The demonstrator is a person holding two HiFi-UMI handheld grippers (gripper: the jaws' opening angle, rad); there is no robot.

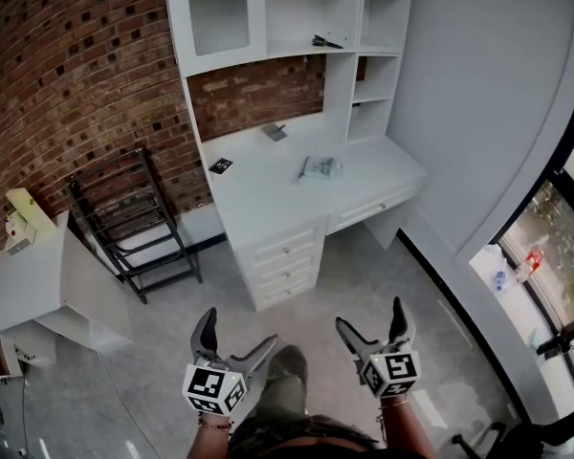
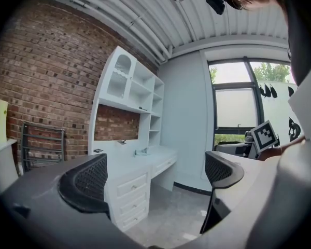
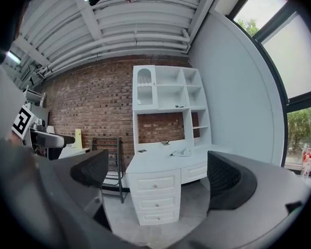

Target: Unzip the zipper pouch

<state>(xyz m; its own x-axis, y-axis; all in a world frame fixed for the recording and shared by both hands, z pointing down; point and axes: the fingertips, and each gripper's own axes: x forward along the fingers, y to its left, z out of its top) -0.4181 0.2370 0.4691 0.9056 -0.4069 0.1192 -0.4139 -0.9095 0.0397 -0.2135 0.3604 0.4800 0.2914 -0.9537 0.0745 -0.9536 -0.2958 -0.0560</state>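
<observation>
Zipper pouch (image 1: 320,168) lies on the white desk (image 1: 258,194) at twelve o'clock, well apart from both tools. Left tool (image 1: 237,338) at seven and right tool (image 1: 373,318) at five hang released, jaws wide, nothing between them — likely readied for the approach. Desk drawers (image 1: 287,253) are shut; one shelf (image 1: 297,50) holds a small dark object (image 1: 325,42).

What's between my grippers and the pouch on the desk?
In the head view, only bare grey floor and the desk's drawer fronts separate the open left gripper and right gripper from the pouch on the desktop.
</observation>
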